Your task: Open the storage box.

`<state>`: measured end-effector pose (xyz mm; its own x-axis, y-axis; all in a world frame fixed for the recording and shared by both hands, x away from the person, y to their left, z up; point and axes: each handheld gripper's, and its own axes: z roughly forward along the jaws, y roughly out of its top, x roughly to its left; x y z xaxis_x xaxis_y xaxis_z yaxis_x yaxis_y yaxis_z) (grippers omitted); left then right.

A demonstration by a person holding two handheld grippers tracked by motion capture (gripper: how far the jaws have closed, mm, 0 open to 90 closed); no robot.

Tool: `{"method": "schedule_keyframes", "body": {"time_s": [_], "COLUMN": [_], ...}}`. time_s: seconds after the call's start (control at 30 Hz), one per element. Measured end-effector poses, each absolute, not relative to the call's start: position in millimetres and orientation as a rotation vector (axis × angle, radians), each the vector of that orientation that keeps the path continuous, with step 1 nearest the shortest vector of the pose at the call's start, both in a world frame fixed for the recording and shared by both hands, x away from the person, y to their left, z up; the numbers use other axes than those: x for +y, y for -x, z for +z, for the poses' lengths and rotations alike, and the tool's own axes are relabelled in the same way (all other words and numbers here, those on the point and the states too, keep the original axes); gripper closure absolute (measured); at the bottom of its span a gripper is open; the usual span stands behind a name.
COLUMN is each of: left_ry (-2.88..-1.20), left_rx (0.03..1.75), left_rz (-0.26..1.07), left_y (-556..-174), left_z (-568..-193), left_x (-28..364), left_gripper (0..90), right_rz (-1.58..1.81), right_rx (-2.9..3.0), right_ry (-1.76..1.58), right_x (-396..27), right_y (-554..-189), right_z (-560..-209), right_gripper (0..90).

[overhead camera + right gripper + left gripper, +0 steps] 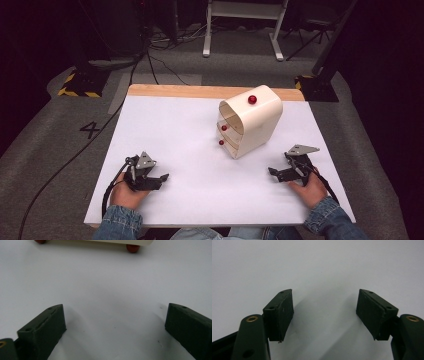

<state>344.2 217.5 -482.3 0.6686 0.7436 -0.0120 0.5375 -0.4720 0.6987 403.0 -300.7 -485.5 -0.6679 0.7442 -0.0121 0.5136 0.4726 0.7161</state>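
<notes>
cream drawer cabinet (252, 122), red knobs (252, 99), drawers closed, contents hidden, toward the worktop's (170, 125) far right. left gripper (162, 178) and right gripper (272, 172) near front edge, jaws spread, empty.

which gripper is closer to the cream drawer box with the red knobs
Right. The right gripper sits just below and to the right of the cream drawer box. The left gripper rests farther off, toward the table's near-left. Both are open and apart from it.

High view overlooks the white table (200, 195); gripper views skim it closely.
</notes>
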Motion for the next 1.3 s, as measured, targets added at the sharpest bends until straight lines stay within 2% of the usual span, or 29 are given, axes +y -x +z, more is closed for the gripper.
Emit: {"method": "schedule_keyframes", "body": {"time_s": [0.5, 0.63, 1.07, 1.3], "left_ry": [-2.195, -2.202, -2.038, -2.023], "left_rx": [0.999, 1.004, 0.871, 0.806], "left_rz": [0.396, 0.38, 0.39, 0.372], "left_y": [-344, -344, -348, -361], "left_z": [-481, -478, -448, -434], "left_x": [216, 214, 196, 179], "left_gripper": [30.0, 33.4, 40.2, 40.9], "right_rz": [1.008, 1.008, 1.008, 1.007], "right_rx": [2.402, 2.401, 2.4, 2.399], "right_ry": [-1.063, -1.063, -1.064, -1.064], "right_x": [-301, -301, -301, -301], "right_y": [-403, -403, -403, -403], "right_z": [-486, -486, -486, -486], "right_gripper": [3.2, 3.2, 3.2, 3.2]}}
